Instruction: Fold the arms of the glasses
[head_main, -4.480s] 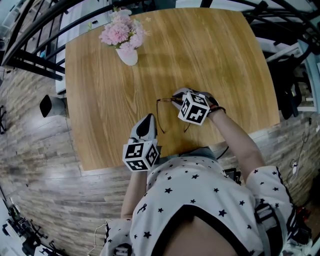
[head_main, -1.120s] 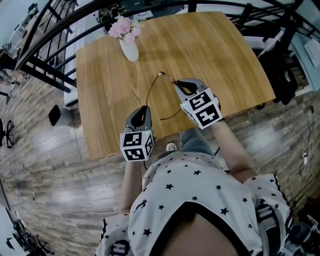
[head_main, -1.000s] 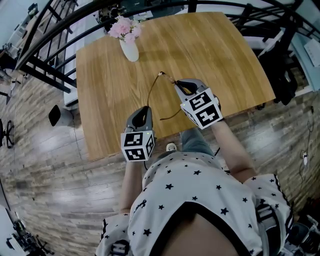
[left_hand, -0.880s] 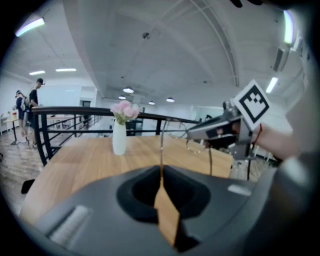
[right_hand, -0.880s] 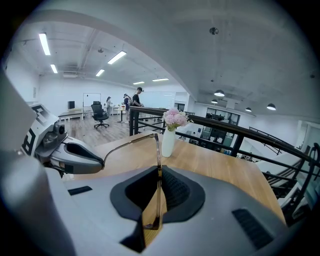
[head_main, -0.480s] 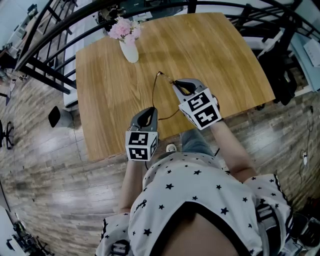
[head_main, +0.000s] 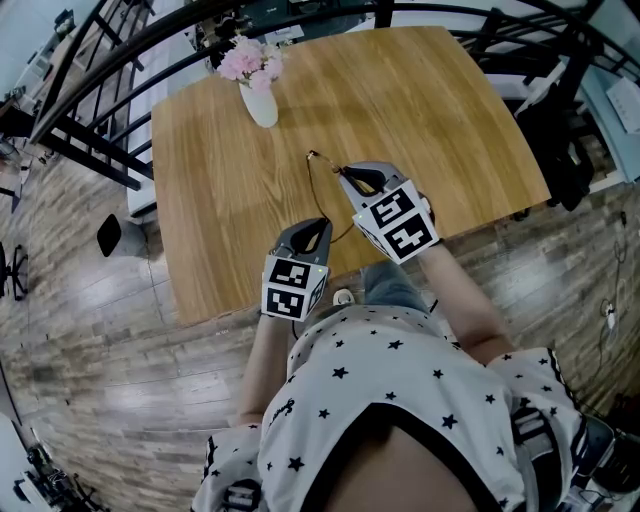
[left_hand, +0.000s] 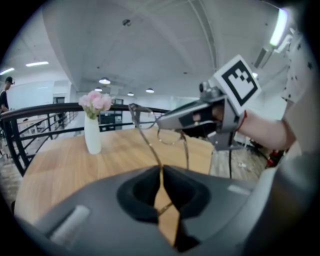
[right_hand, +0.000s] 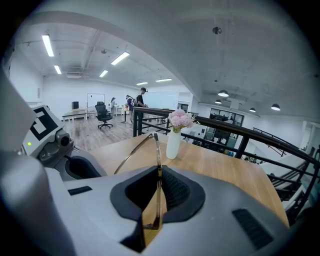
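Over the near half of the worktop (head_main: 440, 110) I had both tools on the glasses (right_hand: 157, 150), which hung btwn them, held up off the wood as far as I could judge. The left hand-held gripper (left_hand: 161, 175) had its jaws nearly pressed together, pinching one thin arm of the glasses close to its curved end. From there the wire ran up & away toward the other tool. The right hand-held gripper (right_hand: 159, 175) was likewise closed on a thin upright bit of the frame. I couldn't tell exactly which part, though the left gripper view showed a round lens rim just beside its tips.

From the head view the two tools sat near each other by the worktop's near edge, w/ the right one further in and the left one nearer the edge. Both pointed slantwise down, marker cubes toward me. The frame's far corner stuck out beyond the right tool's tips, toward the vase (head_main: 262, 105).

That white vase w/ pink flowers (head_main: 247, 60) stood upright at the far left corner of the worktop, well apart from the glasses. A dark railing (right_hand: 240, 135) ran behind the worktop. In the bkgd of the right gripper view I saw people standing (right_hand: 141, 102) and an office chair (right_hand: 103, 115), all small & far off. The person's star-print shirt (head_main: 400, 400) filled the bottom of the head view.
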